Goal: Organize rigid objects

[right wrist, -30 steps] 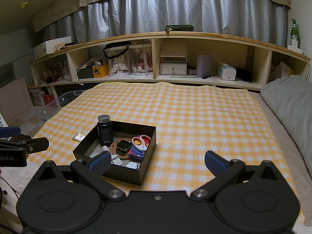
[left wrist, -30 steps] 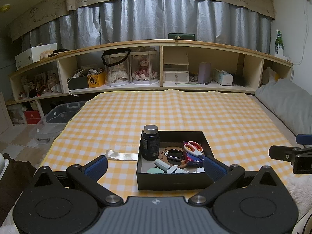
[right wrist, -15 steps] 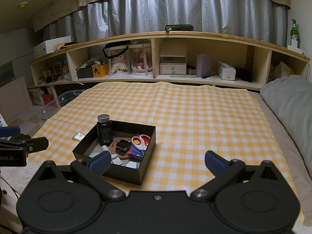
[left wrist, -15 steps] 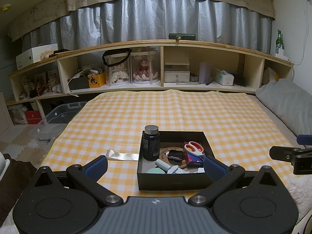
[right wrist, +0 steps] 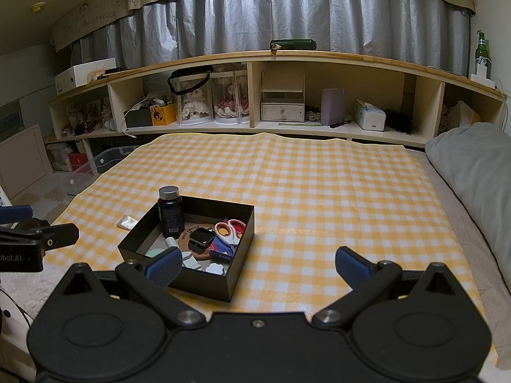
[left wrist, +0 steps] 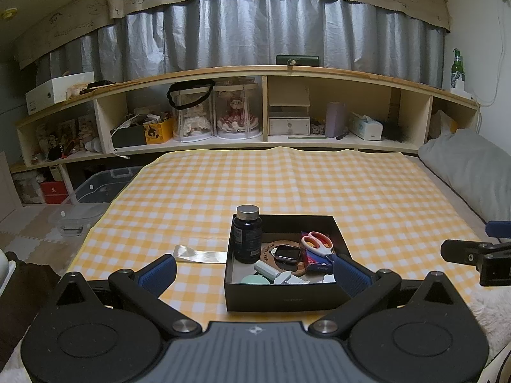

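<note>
A black open box (left wrist: 284,300) (right wrist: 204,279) sits on the yellow checked cloth (left wrist: 287,178). In it stand a dark pill bottle (left wrist: 247,234) (right wrist: 170,212), red-handled scissors (left wrist: 316,242) (right wrist: 230,229), a smartwatch (left wrist: 288,253) on a round wooden coaster (left wrist: 271,250), a blue pack and small pale items. My left gripper (left wrist: 254,273) is open and empty, just in front of the box. My right gripper (right wrist: 257,265) is open and empty, to the right of the box's near corner.
A strip of clear wrapper (left wrist: 199,255) lies on the cloth left of the box. A long wooden shelf (left wrist: 265,140) with boxes and doll cases runs behind. A grey pillow (left wrist: 469,169) lies at the right. A clear plastic bin (left wrist: 92,191) stands on the floor at the left.
</note>
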Action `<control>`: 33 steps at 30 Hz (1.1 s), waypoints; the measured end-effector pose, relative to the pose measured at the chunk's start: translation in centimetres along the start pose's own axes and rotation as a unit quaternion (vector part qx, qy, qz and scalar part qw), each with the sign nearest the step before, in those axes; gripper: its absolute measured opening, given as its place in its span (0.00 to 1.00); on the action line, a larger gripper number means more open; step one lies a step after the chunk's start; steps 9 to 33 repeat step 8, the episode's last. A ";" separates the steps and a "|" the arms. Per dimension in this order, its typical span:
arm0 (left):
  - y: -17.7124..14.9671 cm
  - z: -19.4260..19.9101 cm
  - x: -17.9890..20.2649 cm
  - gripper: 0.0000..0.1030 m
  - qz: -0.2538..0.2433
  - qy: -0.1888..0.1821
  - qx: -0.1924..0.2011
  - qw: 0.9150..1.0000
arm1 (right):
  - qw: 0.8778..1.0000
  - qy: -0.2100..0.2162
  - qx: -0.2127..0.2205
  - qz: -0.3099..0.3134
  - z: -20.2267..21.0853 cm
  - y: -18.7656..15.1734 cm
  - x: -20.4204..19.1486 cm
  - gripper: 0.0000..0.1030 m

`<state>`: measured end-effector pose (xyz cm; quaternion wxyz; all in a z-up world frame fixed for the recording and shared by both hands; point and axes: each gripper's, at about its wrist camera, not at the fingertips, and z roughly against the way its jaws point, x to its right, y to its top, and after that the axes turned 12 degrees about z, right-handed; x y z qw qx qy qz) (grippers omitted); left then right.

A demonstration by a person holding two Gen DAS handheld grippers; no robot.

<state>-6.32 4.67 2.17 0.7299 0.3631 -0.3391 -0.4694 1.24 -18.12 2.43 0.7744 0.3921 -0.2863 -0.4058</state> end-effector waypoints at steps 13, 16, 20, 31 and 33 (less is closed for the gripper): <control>0.0 0.0 0.1 1.00 0.000 0.001 0.000 1.000 | 1.000 0.000 0.000 0.000 0.0 0.0 0.0 1.00; 0.0 0.0 0.1 1.00 0.000 0.001 0.000 1.000 | 1.000 0.000 0.000 0.000 0.0 0.0 0.0 1.00; 0.0 0.0 0.1 1.00 0.000 0.001 0.000 1.000 | 1.000 0.000 0.000 0.000 0.0 0.0 0.0 1.00; 0.0 0.0 0.1 1.00 0.000 0.001 0.000 1.000 | 1.000 0.000 0.000 0.000 0.0 0.0 0.0 1.00; 0.0 0.0 0.1 1.00 0.000 0.001 0.000 1.000 | 1.000 0.000 0.000 0.000 0.0 0.0 0.0 1.00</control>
